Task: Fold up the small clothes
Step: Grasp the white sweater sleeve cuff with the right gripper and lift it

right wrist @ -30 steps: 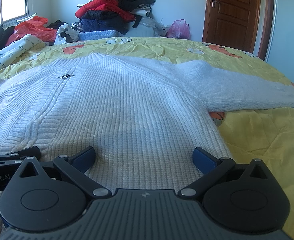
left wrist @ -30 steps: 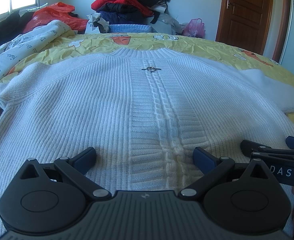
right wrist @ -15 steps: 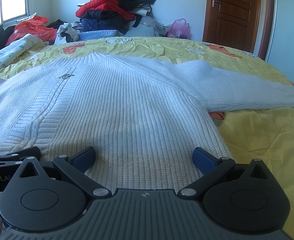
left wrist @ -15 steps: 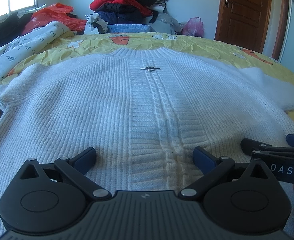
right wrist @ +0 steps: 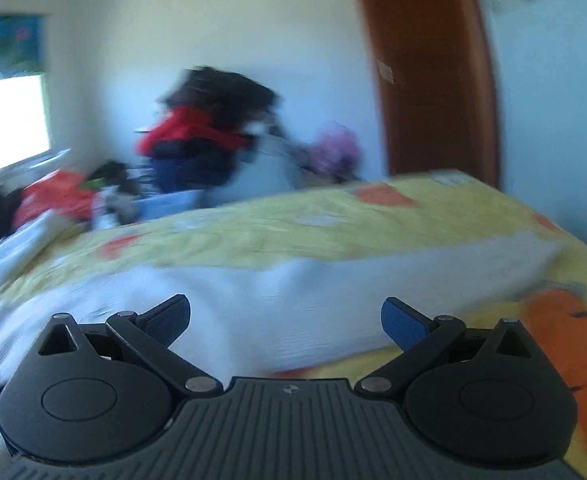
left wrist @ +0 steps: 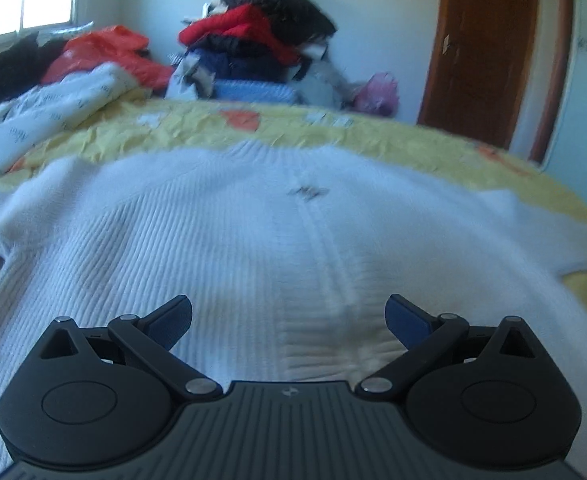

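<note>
Here, the white ribbed sweater [left wrist: 253, 240] lies flat — sleeves spread.

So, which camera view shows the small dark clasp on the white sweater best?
The left wrist view. There the clasp sits mid-frame on the white sweater, though softened by blur. In the right wrist view, motion blur smears the sweater and I cannot make out the clasp.

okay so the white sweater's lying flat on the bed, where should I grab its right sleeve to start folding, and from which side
Probably the cuff end of the right sleeve. It stretches out sideways from the white sweater across the yellow bedspread, so its far tip is free cloth with an edge to pinch. Bring the open right gripper in low from the near side, one finger slipped under, then carry it over the body.
</note>
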{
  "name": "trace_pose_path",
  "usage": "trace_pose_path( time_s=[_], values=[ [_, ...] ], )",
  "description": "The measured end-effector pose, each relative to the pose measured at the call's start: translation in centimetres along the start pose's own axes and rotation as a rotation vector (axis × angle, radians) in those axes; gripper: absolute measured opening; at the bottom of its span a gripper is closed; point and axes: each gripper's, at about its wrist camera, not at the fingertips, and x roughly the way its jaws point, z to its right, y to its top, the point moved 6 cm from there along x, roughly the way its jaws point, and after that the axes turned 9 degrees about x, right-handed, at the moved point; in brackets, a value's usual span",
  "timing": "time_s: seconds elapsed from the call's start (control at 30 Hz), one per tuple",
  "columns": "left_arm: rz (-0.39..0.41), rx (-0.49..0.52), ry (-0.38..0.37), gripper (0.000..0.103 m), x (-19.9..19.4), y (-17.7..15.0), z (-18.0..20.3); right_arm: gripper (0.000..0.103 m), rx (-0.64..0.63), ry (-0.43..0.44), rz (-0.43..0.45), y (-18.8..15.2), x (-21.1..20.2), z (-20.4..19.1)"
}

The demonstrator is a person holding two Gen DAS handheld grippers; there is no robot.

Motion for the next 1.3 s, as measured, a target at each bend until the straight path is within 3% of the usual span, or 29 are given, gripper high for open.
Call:
trace_pose_path(
  time_s=[0.1,0.2,0.27,0.37,0.5,0.53,0.63,0.73,0.83,0.97,1.13,1.3],
  values=[
    [-0.043,0.001,0.021,0.103,1.2,-0.5,-0.3,0.099,0.243,-0.078,0.044,4.2,1.9,8.5],
    [-0.053,0.011,0.037,0.103,1.5,-0.5,-0.2,0.091,0.425,-0.168,0.007,6.7,4.9,16.0],
    [-0.057,0.026,0.05,0.103,1.5,-0.7,0.1,0.077,0.514,-0.21,0.014,7.3,6.4,19.4],
    [-0.057,0.024,0.049,0.103,1.5,-0.7,0.3,0.07,0.625,-0.246,0.002,7.2,8.5,23.1],
    [-0.055,0.021,0.046,0.103,1.6,-0.7,0.5,0.066,0.575,-0.249,0.003,7.0,11.5,23.4],
    [-0.055,0.022,0.047,0.103,1.5,-0.7,0.4,0.059,0.543,-0.259,0.011,6.8,12.0,23.0],
    [-0.054,0.02,0.045,0.103,1.5,-0.7,0.4,0.014,0.468,-0.318,0.007,6.3,12.8,22.7],
    [-0.054,0.021,0.046,0.103,1.5,-0.7,0.4,0.014,0.444,-0.311,0.041,7.1,11.8,21.7],
    [-0.05,0.015,0.042,0.103,1.5,-0.7,0.4,0.014,0.434,-0.183,0.104,8.1,9.0,17.5],
    [-0.035,-0.013,0.024,0.103,1.4,-0.7,0.0,0.014,0.292,0.059,0.112,7.5,5.4,6.6],
    [-0.001,-0.076,-0.021,0.103,1.0,-0.8,-0.9,0.014,0.161,0.371,-0.02,2.0,4.9,-8.2],
    [0.047,-0.171,-0.083,0.103,0.5,-1.0,-2.2,0.014,0.074,0.453,-0.231,-7.2,8.3,-17.4]
  ],
)
